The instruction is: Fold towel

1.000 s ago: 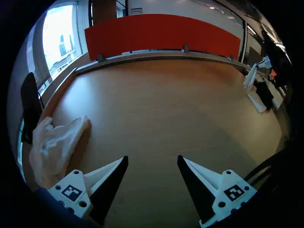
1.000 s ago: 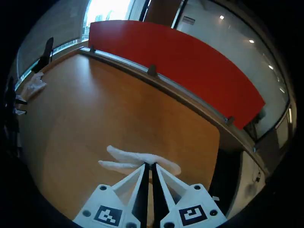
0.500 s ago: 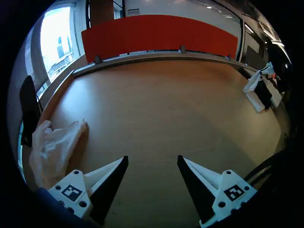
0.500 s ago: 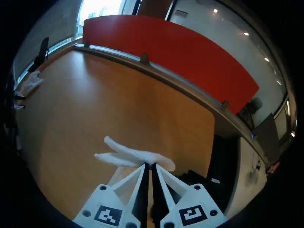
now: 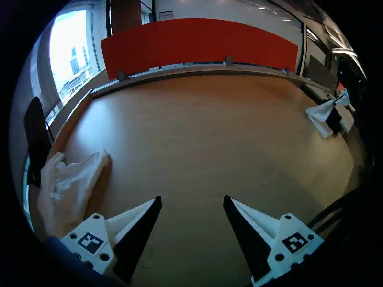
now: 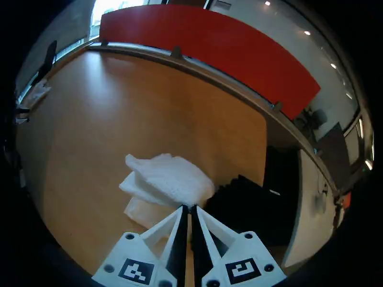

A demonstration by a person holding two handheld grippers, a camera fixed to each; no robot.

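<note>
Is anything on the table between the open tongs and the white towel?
No, nothing visible. Bare table lies between the left tongs and the towel. The plastic bag sits off to the side.

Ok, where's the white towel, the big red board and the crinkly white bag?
towel point(image 6: 167, 182): right gripper view, middle of its top layer.
red board point(image 5: 201, 40): left gripper view, middle of its front face.
white bag point(image 5: 67, 186): left gripper view, its crumpled middle.
</note>
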